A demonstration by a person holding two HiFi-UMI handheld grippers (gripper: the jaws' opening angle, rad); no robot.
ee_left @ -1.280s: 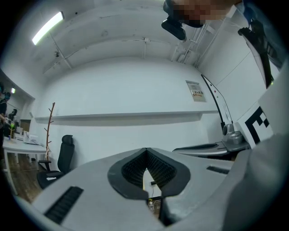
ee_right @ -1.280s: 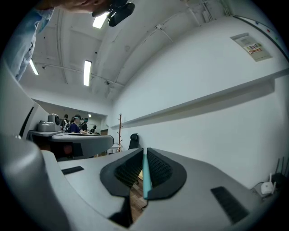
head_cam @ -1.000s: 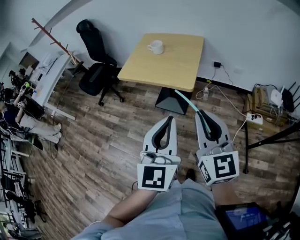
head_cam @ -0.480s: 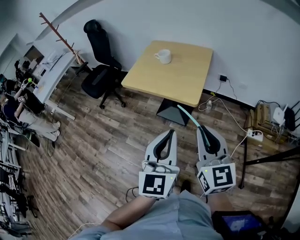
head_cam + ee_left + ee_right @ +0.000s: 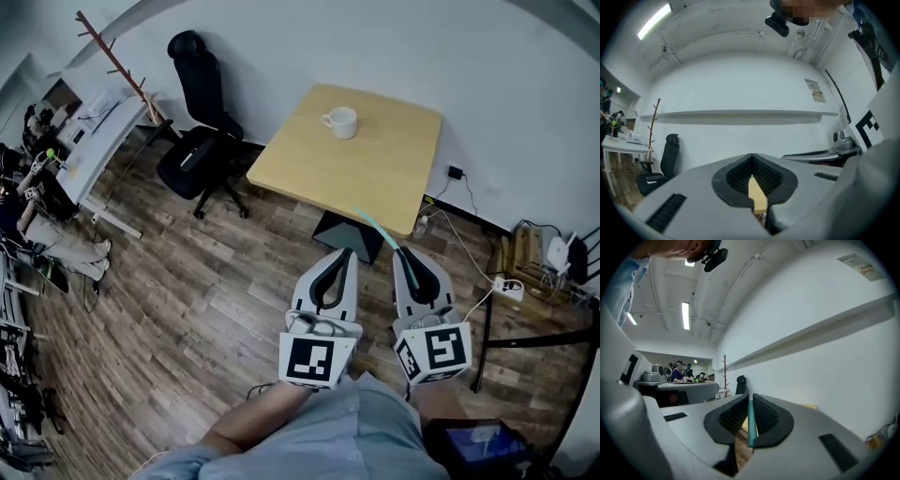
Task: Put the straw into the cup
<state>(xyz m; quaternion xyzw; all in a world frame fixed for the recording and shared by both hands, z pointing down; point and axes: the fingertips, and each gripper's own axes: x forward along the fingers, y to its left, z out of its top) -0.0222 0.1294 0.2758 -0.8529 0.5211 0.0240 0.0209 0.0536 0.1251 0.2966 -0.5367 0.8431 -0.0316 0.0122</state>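
Note:
A white cup (image 5: 341,122) stands on the far part of a square wooden table (image 5: 375,178) ahead of me. My right gripper (image 5: 403,251) is shut on a teal straw (image 5: 377,228), which sticks out forward and to the left, its tip over the table's near edge. In the right gripper view the straw (image 5: 750,423) stands pinched between the black pads. My left gripper (image 5: 339,253) is shut with nothing in it, held beside the right one over the floor. Between its jaws a sliver of the table (image 5: 757,197) shows.
A black office chair (image 5: 192,150) stands left of the table, with a wooden coat rack (image 5: 117,61) behind it. Cables and a power strip (image 5: 509,289) lie on the wooden floor at the right. People sit at desks (image 5: 89,141) at the far left.
The view has moved closer to the table; table and cup sit lower and nearer in the head view. Both grippers keep their pose, and the straw tip now reaches the table's near edge.

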